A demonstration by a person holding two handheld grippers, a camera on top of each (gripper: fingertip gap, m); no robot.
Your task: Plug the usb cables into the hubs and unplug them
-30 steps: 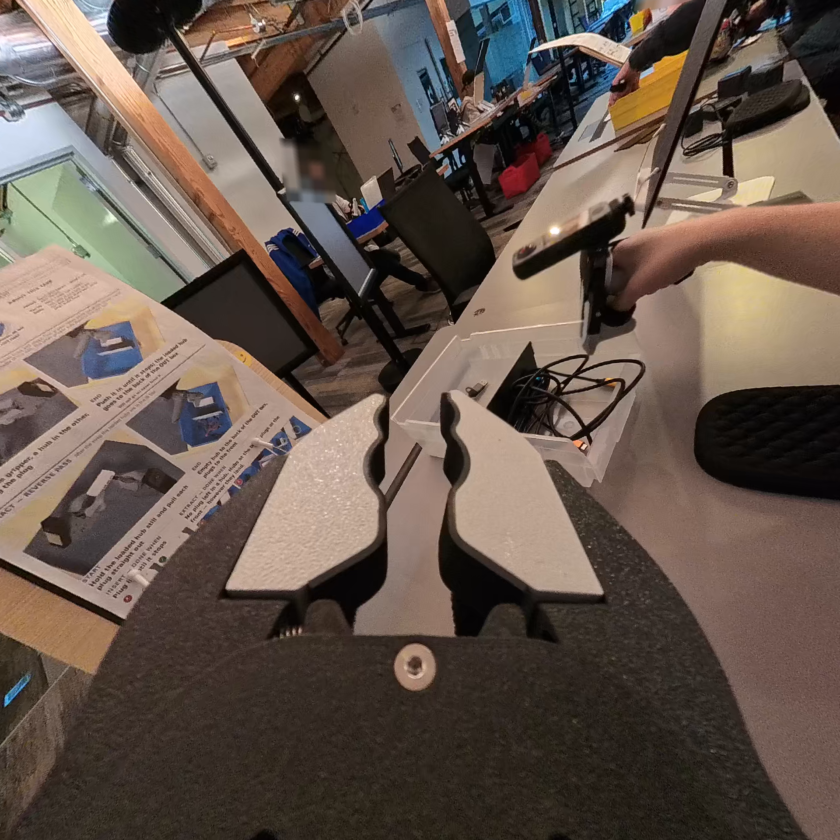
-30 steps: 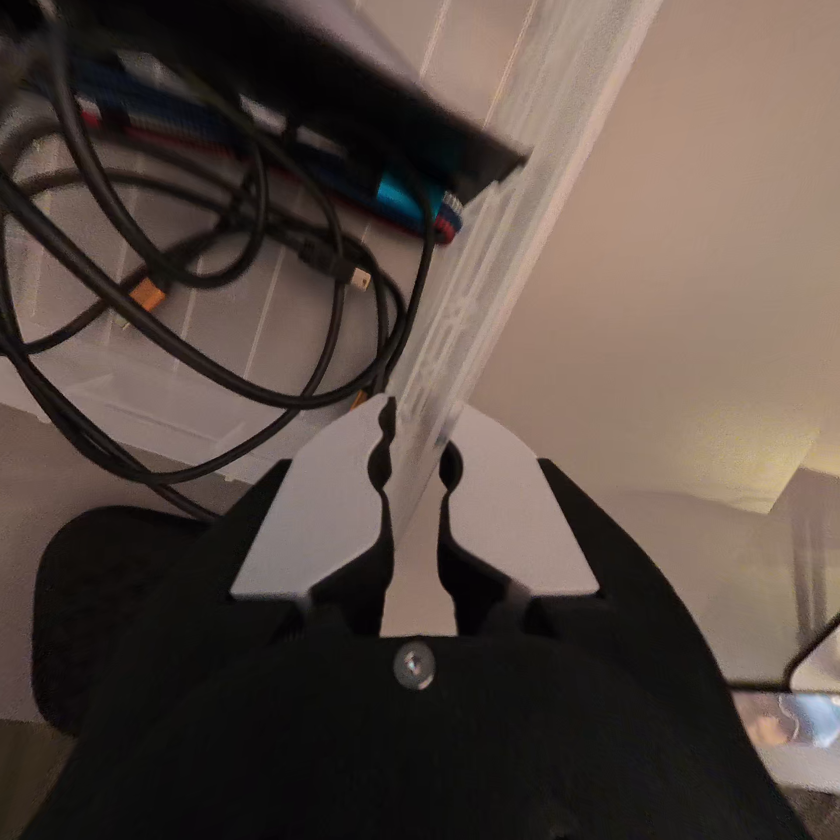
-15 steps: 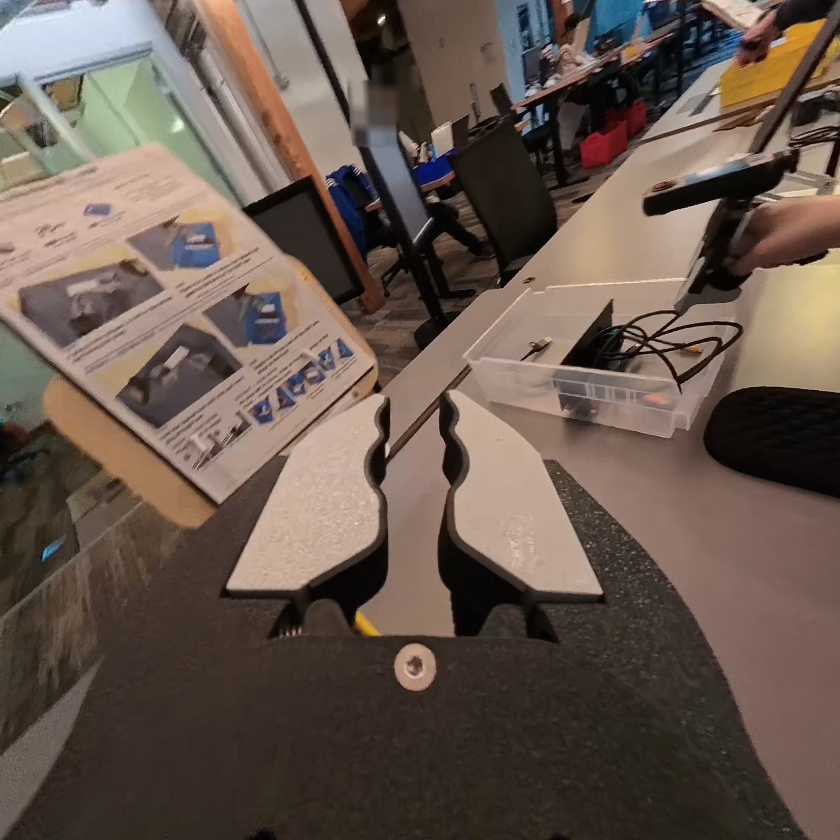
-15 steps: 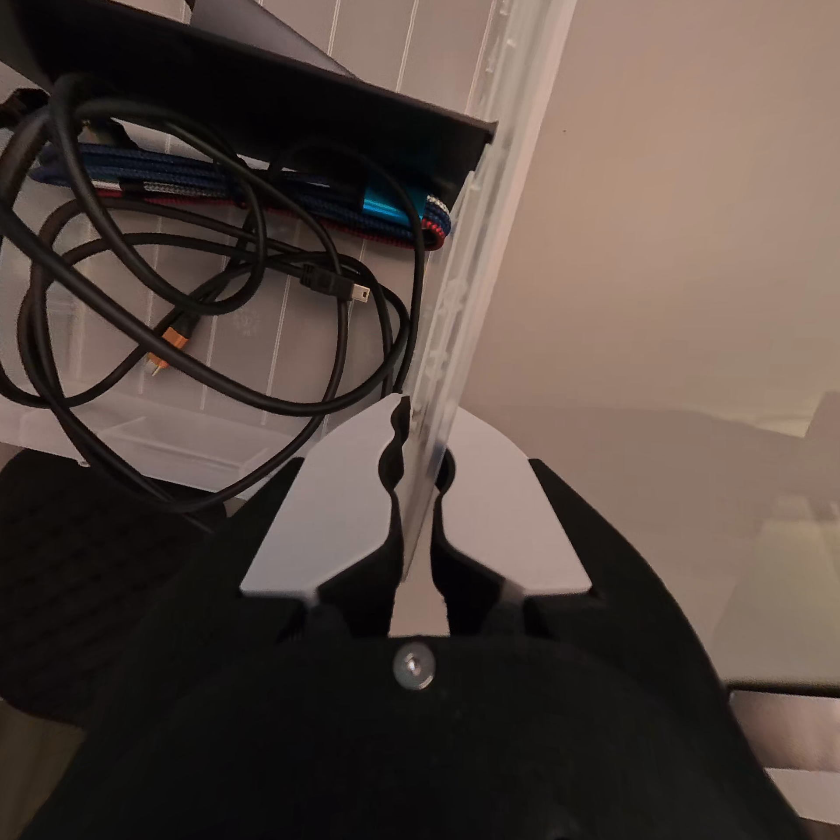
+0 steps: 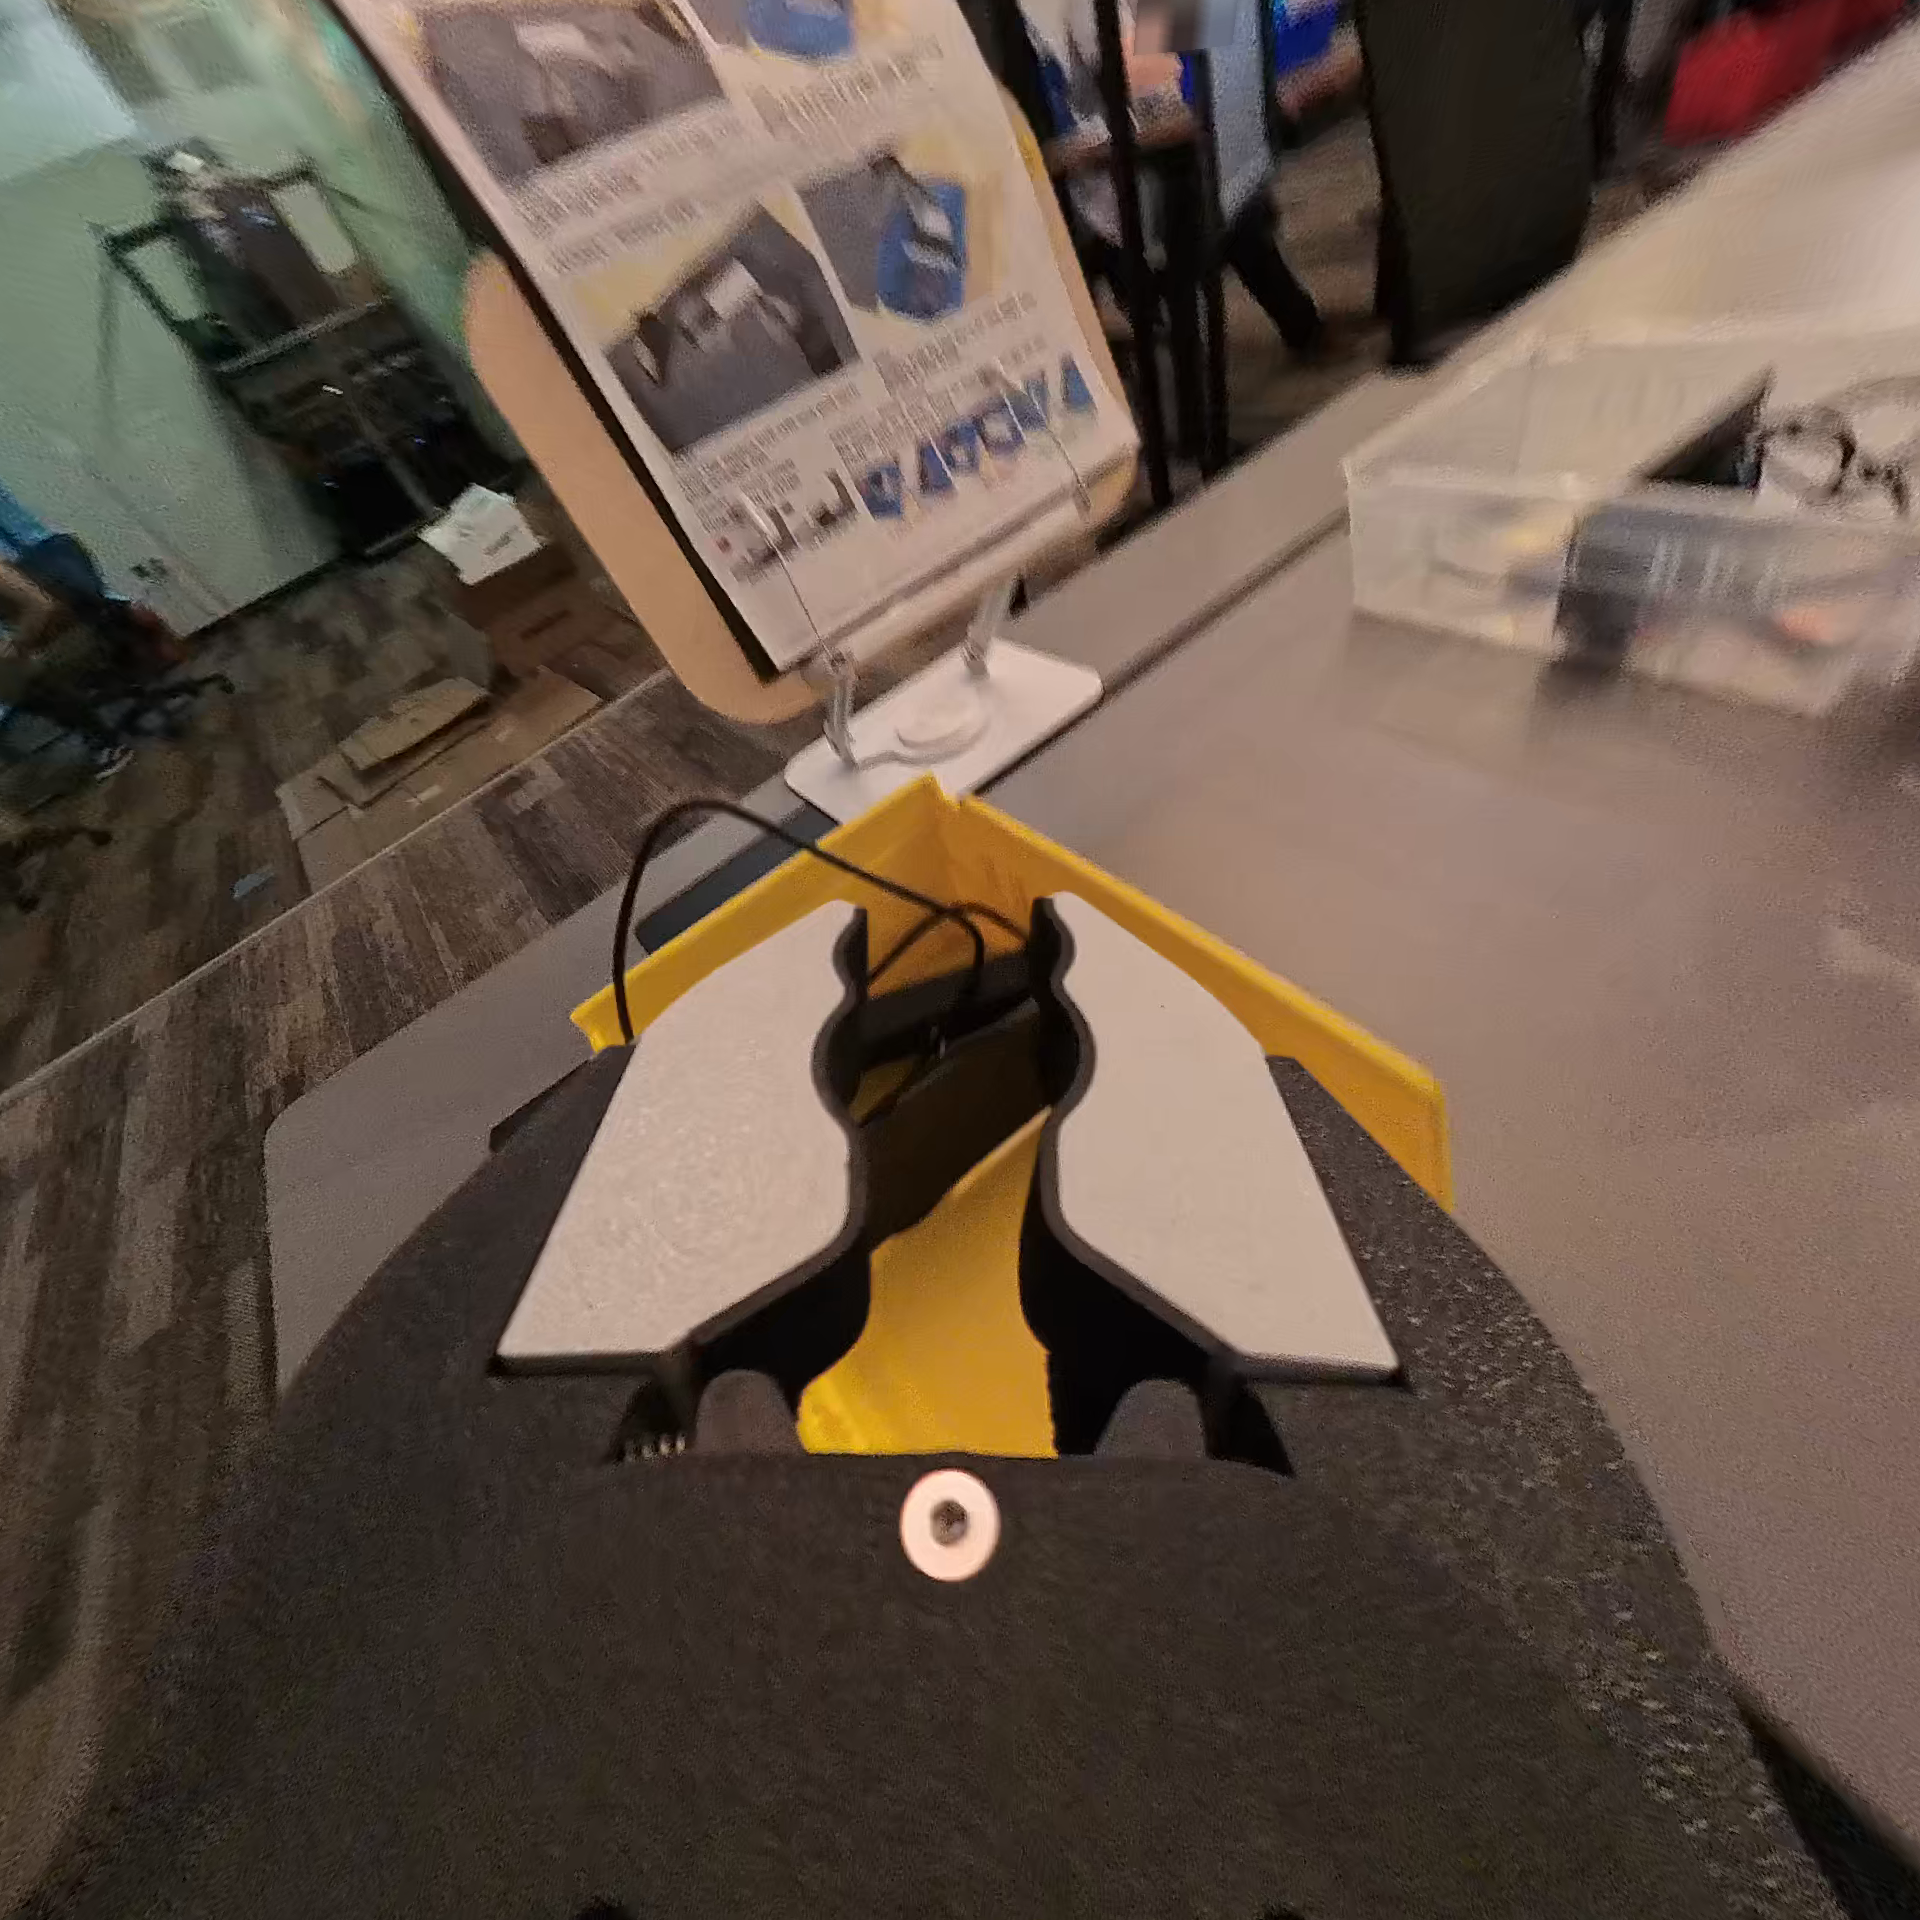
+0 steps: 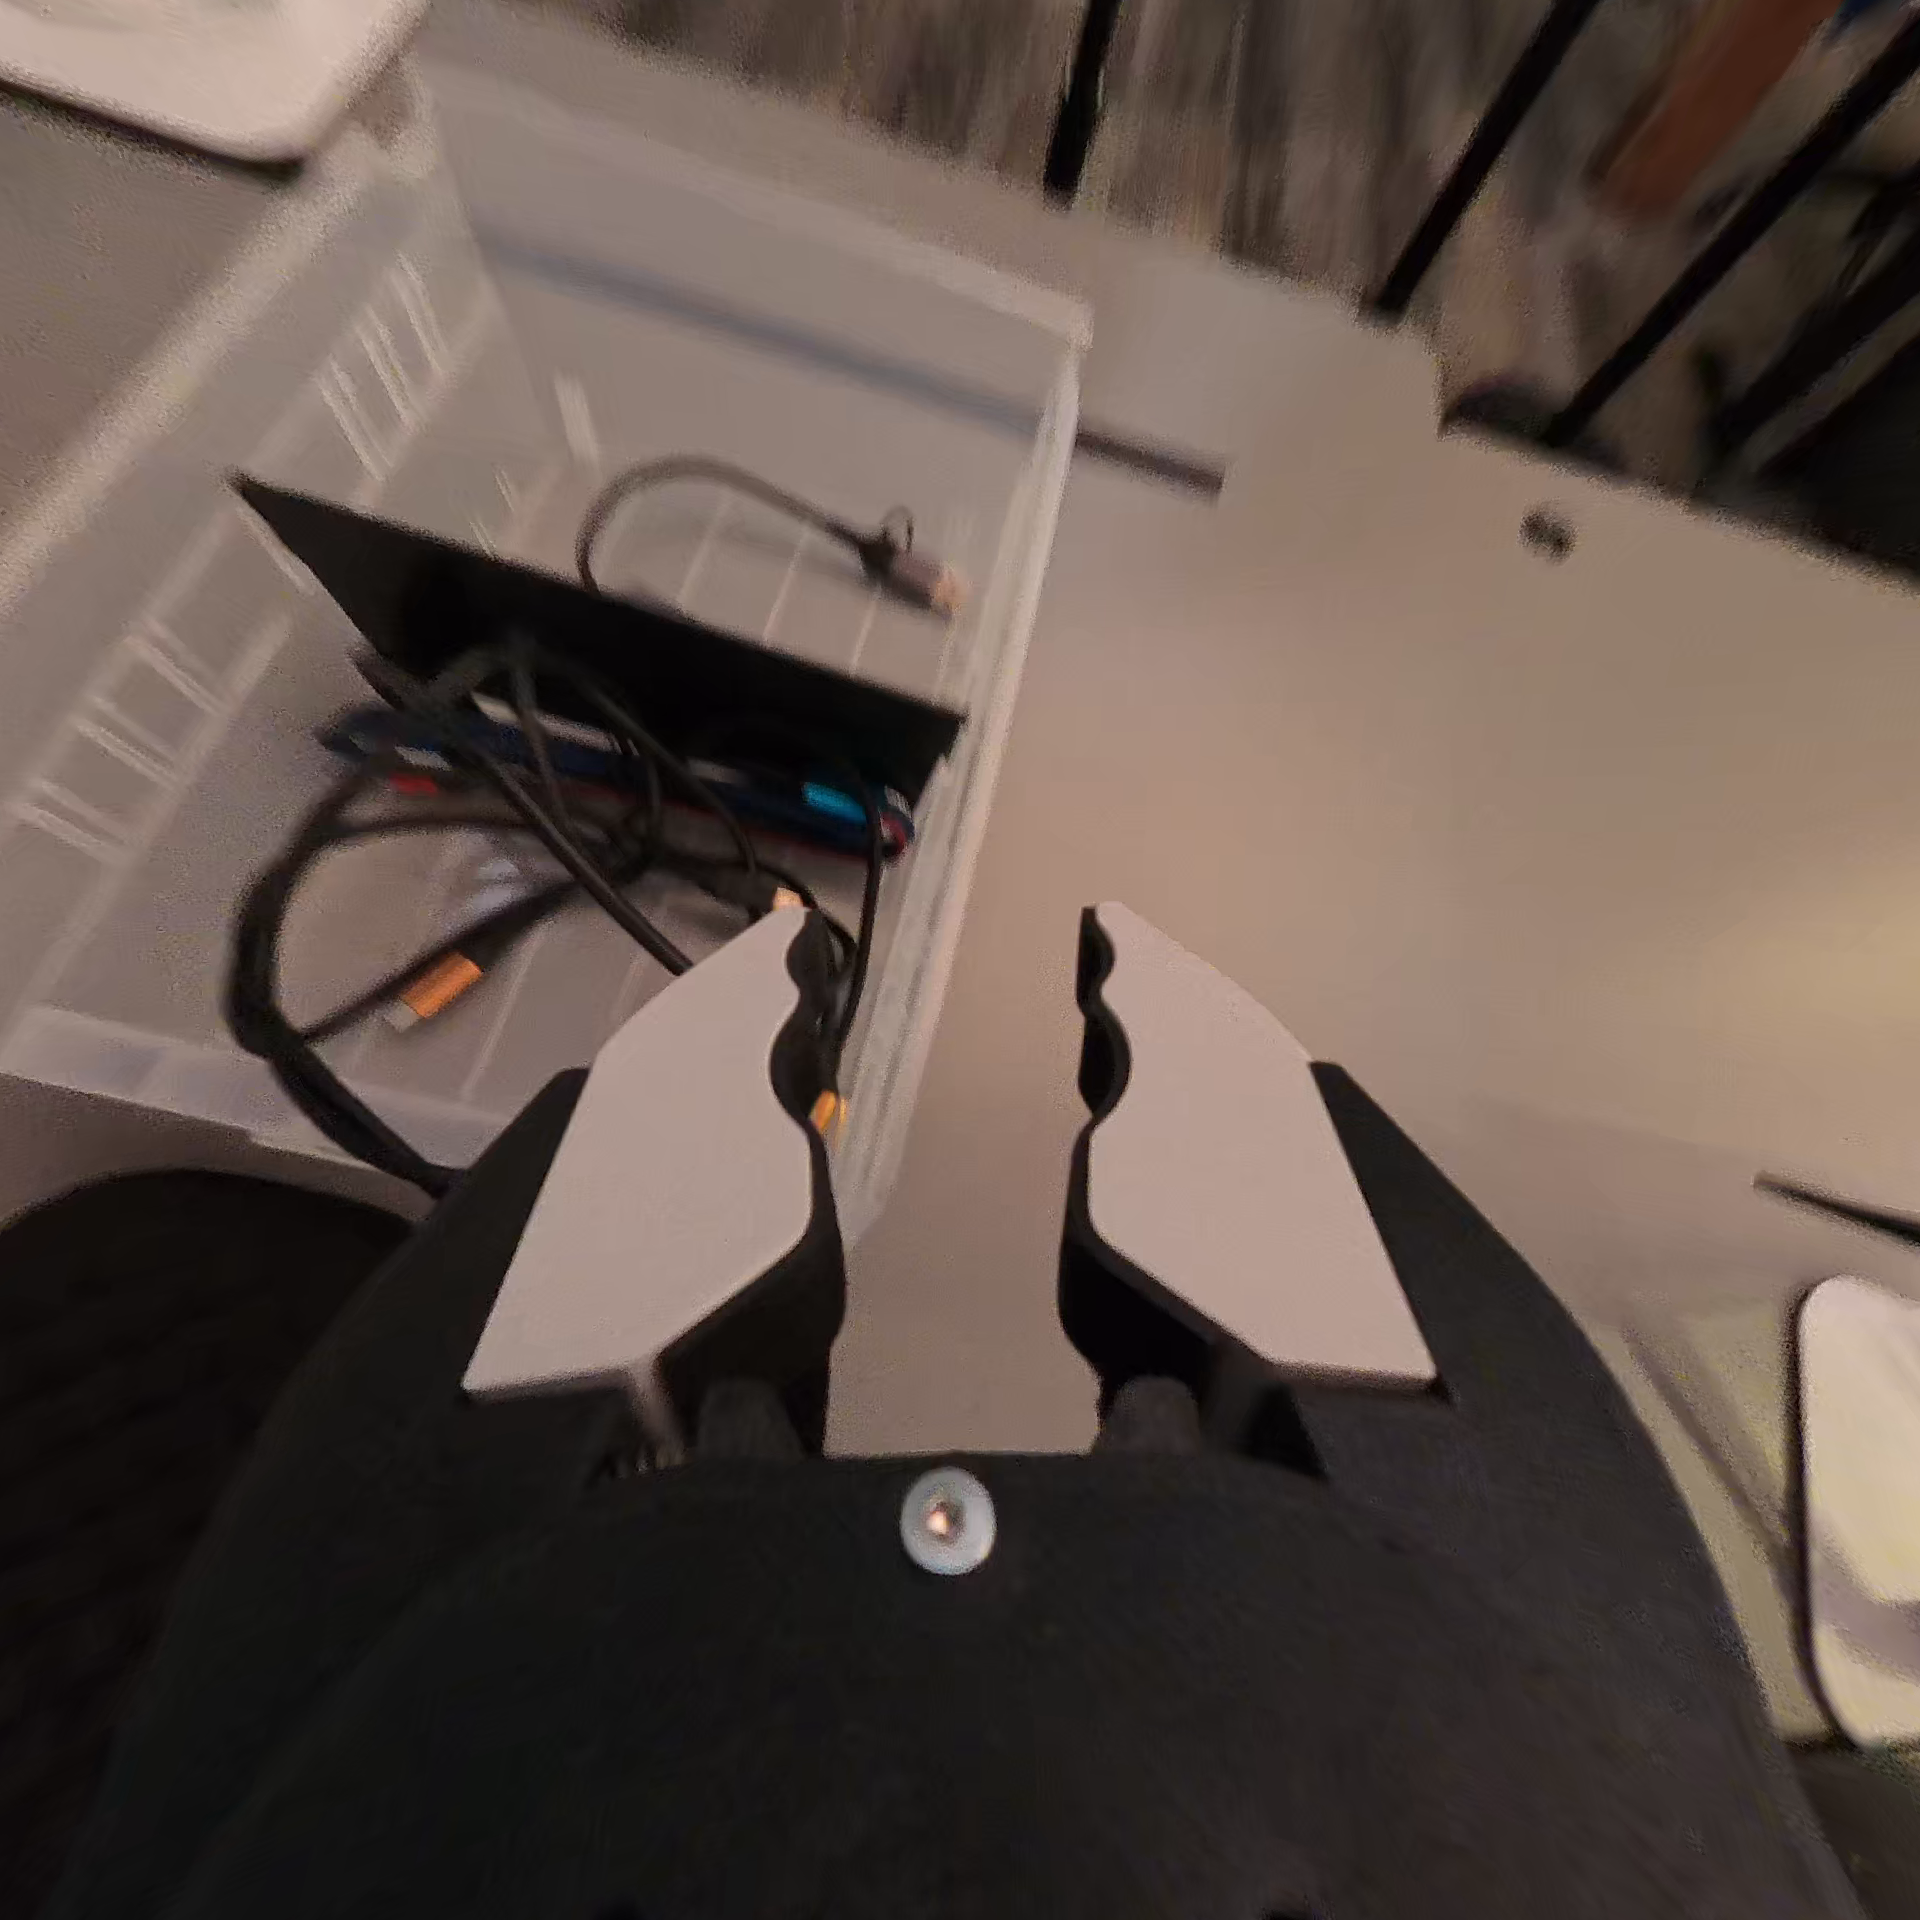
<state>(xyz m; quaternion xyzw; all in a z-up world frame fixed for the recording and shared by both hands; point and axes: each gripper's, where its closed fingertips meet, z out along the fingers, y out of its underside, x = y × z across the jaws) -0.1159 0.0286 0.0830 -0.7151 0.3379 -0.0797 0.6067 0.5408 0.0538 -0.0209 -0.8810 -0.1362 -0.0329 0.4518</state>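
**Two grippers, two bins**

Through the left wrist view we see our left gripper with its jaws set apart, nothing between them, poised over a yellow bin. Inside the bin, showing in the gap between the fingers, lies a dark object that may be a hub, though blur keeps us from being sure; a thin black cable loops up from the bin at 11 o'clock. Only this view shows the instruction sheet on its stand at 12 o'clock and, at 2 o'clock, the clear bin from its side.

The right wrist view looks down into that clear bin. Our right gripper is spread wide and empty, its left finger over the bin's near wall, its right finger over the grey table. Here alone we see the contents: a black divider, a tangle of black USB cables with orange plugs at 10 o'clock, and a single cable beyond the divider at 11 o'clock.
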